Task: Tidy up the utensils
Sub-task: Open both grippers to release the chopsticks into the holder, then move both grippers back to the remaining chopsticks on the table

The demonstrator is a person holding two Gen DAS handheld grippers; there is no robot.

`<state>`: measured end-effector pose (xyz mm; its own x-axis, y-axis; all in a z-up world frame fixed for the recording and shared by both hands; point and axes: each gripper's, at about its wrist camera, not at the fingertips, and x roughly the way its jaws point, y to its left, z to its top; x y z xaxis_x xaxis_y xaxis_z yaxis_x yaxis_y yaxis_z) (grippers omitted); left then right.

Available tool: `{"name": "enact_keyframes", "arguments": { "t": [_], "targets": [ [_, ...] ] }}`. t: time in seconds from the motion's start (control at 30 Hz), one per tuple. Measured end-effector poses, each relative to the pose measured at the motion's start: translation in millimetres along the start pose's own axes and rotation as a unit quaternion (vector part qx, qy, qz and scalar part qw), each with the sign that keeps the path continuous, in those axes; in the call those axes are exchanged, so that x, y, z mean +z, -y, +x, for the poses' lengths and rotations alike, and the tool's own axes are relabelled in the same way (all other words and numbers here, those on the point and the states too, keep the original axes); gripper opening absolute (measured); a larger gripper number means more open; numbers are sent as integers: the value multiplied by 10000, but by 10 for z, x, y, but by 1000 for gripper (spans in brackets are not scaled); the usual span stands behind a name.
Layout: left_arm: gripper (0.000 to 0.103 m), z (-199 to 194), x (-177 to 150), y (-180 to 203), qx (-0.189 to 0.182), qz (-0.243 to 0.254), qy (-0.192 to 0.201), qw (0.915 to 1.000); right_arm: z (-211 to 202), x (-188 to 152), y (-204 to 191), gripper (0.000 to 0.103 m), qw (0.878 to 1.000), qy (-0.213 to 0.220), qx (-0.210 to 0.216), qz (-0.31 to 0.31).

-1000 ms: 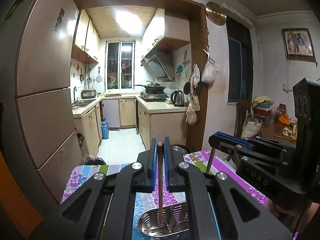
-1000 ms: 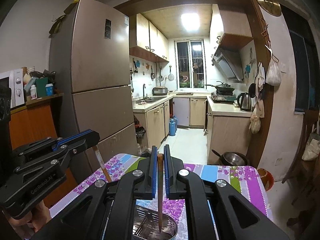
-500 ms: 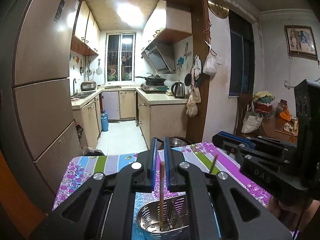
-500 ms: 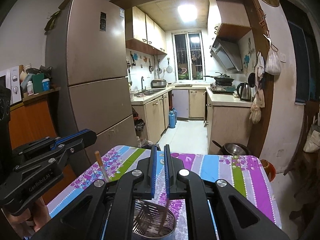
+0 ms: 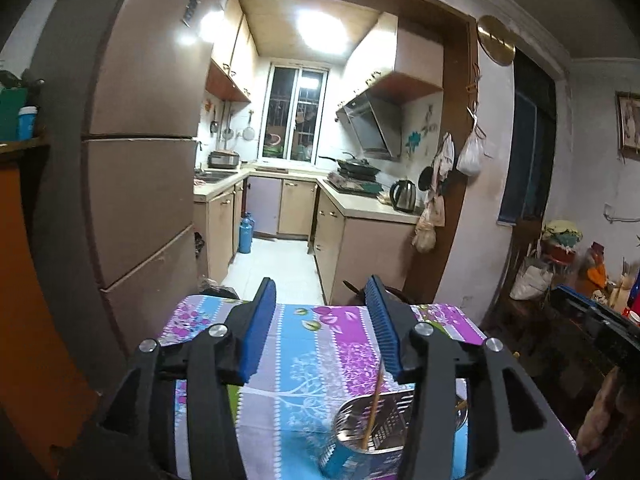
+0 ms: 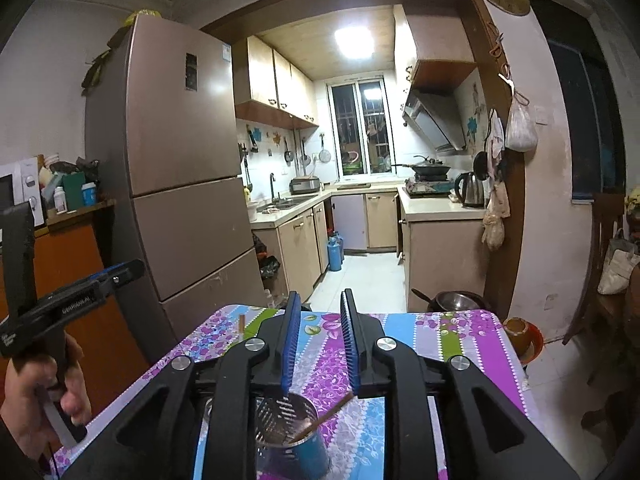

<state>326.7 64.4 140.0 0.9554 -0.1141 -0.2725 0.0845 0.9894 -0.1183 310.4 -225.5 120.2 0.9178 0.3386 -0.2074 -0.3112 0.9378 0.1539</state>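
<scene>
A steel utensil holder [image 5: 360, 436] with a blue base stands on the floral tablecloth [image 5: 312, 344], low in both wrist views. My left gripper [image 5: 320, 286] is above and left of it, jaws opening, nothing between the pads. A wooden chopstick [image 5: 374, 408] leans loose in the holder by the right finger. My right gripper [image 6: 321, 296] hangs over the holder [image 6: 288, 432], jaws opening and not pressing anything. A second chopstick [image 6: 326, 414] leans in the holder below them. A hand [image 6: 40, 392] holds the left gripper [image 6: 130, 271] at the left.
The table's far edge [image 6: 360, 312] faces a kitchen doorway, with a tall fridge [image 6: 180, 160] on the left. A metal bowl [image 6: 456, 302] and a small pot [image 6: 520, 336] sit on the floor beyond the table. The right gripper's body [image 5: 596, 320] shows at the right edge.
Both grippers were shut on an upright chopstick above the holder. Their jaws have parted, and both chopsticks have dropped and lean in the holder. The left gripper has shifted left.
</scene>
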Motion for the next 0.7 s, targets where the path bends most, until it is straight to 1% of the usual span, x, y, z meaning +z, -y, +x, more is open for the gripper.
{"name": "enact_keyframes", "arguments": {
  "t": [0.1,0.17,0.23,0.27,0.37,0.4,0.43,0.47,0.53,0.57,0.63,0.67,0.7],
  "targets": [
    [51,-299,-75,-94,15,144,41,9999,-391,-46,-6,32,9999,110,51,0],
    [55,-547,-203,-148,-3,278,76,9996,-641,-135,-32,36,9998,146,136,-14],
    [58,-858,-446,-164,-81,527,76,9985,-982,-358,-116,38,9996,132,229,-114],
    [58,-1045,-638,-154,-107,709,45,9974,-1139,-509,-162,38,9995,82,274,-108],
    [59,-1391,-1117,-130,-269,970,-118,9949,-1456,-947,-303,38,9991,-83,418,-82],
    [59,-1538,-1373,-111,-327,1086,-205,9933,-1583,-1183,-385,38,9989,-150,437,-66],
    [59,-1615,-1534,-102,-304,1126,-288,9928,-1667,-1388,-446,38,9986,-233,467,-3],
    [59,-1702,-1727,-92,-357,1173,-400,9916,-1738,-1608,-520,38,9984,-335,460,40],
    [59,-1841,-2020,-72,-323,1329,-481,9894,-1814,-1929,-648,38,9975,-500,492,123],
    [59,-1903,-2159,-54,-334,1395,-539,9882,-1833,-2085,-723,38,9966,-599,536,160],
    [58,-1980,-2349,-71,-362,1355,-650,9880,-1841,-2428,-927,36,9937,-854,694,201],
    [58,-1999,-2406,-82,-355,1325,-675,9883,-1836,-2523,-1006,31,9926,-946,746,160],
    [58,-2031,-2472,-110,-377,1215,-697,9894,-1821,-2654,-1115,30,9909,-1067,814,108]
  ]
}}
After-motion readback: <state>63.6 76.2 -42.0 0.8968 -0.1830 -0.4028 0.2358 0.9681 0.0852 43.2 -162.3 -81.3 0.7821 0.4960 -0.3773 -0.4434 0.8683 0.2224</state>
